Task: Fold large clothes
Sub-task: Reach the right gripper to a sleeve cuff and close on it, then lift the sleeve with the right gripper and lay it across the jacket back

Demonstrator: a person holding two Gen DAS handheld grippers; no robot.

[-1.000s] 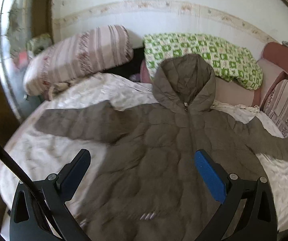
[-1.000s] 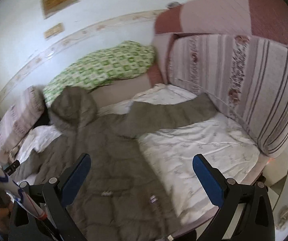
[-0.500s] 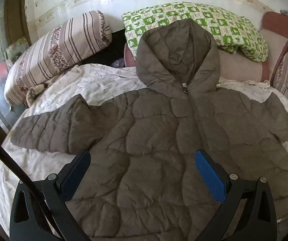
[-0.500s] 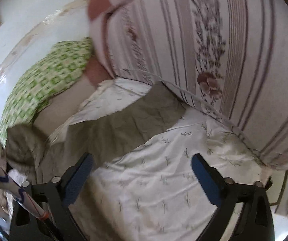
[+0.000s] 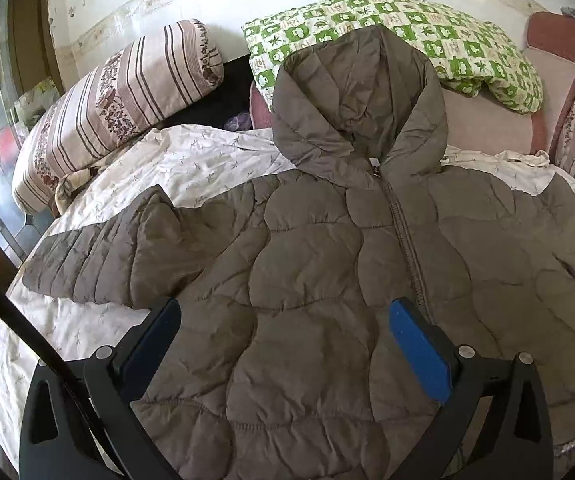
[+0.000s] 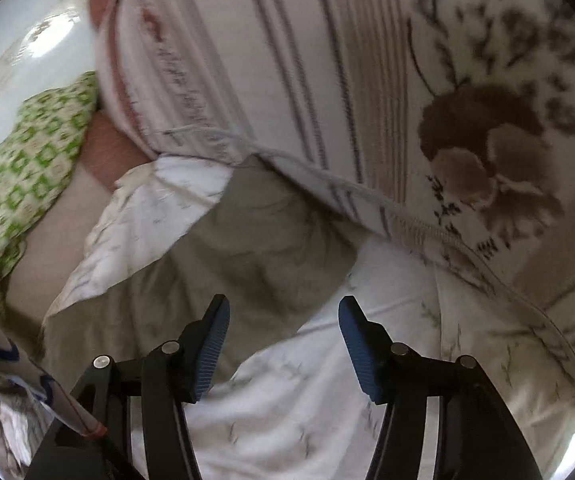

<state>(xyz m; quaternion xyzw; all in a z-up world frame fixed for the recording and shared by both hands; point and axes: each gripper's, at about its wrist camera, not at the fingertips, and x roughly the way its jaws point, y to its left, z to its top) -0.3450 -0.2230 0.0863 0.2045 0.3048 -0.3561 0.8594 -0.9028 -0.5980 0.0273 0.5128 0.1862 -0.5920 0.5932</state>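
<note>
Reaching for the jacket [image 5: 327,280] lying spread flat on the bed [image 5: 191,160]. Closing the right tongs [image 6: 283,344] toward its sleeve end [image 6: 271,240], nothing gripped yet. Holding the left tongs [image 5: 283,344] wide apart above the jacket's front. Needing next: clamping the sleeve, folding it inward.

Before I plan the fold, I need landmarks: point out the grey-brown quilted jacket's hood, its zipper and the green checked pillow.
hood [image 5: 361,92], left wrist view, centre of its quilted back.
zipper [image 5: 405,236], left wrist view, mid-chest stretch.
green checked pillow [image 5: 467,40], left wrist view, upper face.
</note>
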